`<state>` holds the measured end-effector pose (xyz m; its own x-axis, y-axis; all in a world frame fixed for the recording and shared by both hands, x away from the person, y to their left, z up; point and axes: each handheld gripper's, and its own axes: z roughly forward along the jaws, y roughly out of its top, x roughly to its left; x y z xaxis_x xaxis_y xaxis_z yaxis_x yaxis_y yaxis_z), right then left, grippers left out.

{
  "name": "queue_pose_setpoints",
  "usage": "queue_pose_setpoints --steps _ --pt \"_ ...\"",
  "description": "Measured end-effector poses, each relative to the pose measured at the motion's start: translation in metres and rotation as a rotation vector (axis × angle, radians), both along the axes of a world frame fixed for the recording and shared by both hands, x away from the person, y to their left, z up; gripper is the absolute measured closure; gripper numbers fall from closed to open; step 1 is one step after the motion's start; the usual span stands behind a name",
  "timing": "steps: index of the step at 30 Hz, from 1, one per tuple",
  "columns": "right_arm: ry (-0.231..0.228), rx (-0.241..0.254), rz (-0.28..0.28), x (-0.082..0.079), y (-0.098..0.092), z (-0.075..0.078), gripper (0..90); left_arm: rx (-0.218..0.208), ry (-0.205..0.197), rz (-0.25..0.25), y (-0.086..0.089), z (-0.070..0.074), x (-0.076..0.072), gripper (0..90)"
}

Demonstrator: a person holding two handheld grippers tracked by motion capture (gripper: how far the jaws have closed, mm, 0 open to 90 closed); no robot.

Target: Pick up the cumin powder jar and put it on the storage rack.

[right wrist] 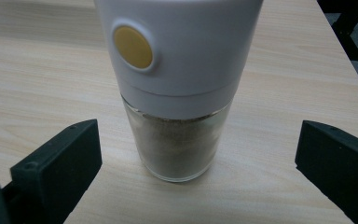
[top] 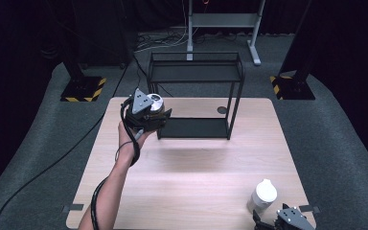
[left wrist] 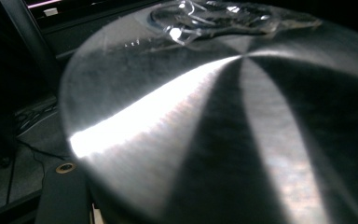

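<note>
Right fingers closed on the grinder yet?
No: in the right gripper view both fingers stand apart from the grinder, with bare table between.

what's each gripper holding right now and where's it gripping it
The left gripper is shut on a shiny metal can; the exact grip spot is hidden. The right gripper is open around a grinder, holding nothing.

Your left hand-held gripper (top: pixel 159 113) hides most of the shiny metal can (top: pixel 157 102). Up close, the can (left wrist: pixel 223 121) is blurry and cut off. The grinder (right wrist: pixel 177 84) loses its top at the edge.
</note>
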<state>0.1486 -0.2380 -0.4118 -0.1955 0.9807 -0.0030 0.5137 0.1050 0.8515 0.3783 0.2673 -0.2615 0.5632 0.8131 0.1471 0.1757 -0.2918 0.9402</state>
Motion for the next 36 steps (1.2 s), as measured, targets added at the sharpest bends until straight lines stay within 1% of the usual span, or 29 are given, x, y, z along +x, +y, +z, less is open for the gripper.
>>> queue_pose_setpoints --steps 6,9,11,18,27,33,36 --pt "0.004 0.000 -0.002 0.000 0.000 0.000 0.0 0.006 -0.013 -0.002 -0.002 0.009 0.005 30.7" --pt "0.003 0.001 -0.002 0.000 -0.001 0.000 0.0 0.001 -0.015 -0.002 -0.001 0.013 0.009 30.7" --pt "0.002 0.001 -0.003 0.000 -0.001 0.000 0.0 -0.007 -0.012 -0.007 0.000 0.016 0.011 30.7" --pt "0.000 0.002 -0.003 -0.001 -0.001 0.000 0.0 -0.014 -0.007 -0.022 0.002 0.025 0.020 30.7" --pt "0.004 0.001 -0.002 0.000 -0.002 0.001 0.0 -0.036 0.015 -0.052 0.006 0.040 0.033 30.7" --pt "0.005 0.002 -0.002 0.000 -0.002 0.001 0.0 -0.041 -0.002 -0.056 0.005 0.051 0.036 30.7" --pt "0.005 0.002 -0.001 0.000 -0.002 0.000 0.0 -0.048 -0.002 -0.059 0.006 0.057 0.039 30.7"
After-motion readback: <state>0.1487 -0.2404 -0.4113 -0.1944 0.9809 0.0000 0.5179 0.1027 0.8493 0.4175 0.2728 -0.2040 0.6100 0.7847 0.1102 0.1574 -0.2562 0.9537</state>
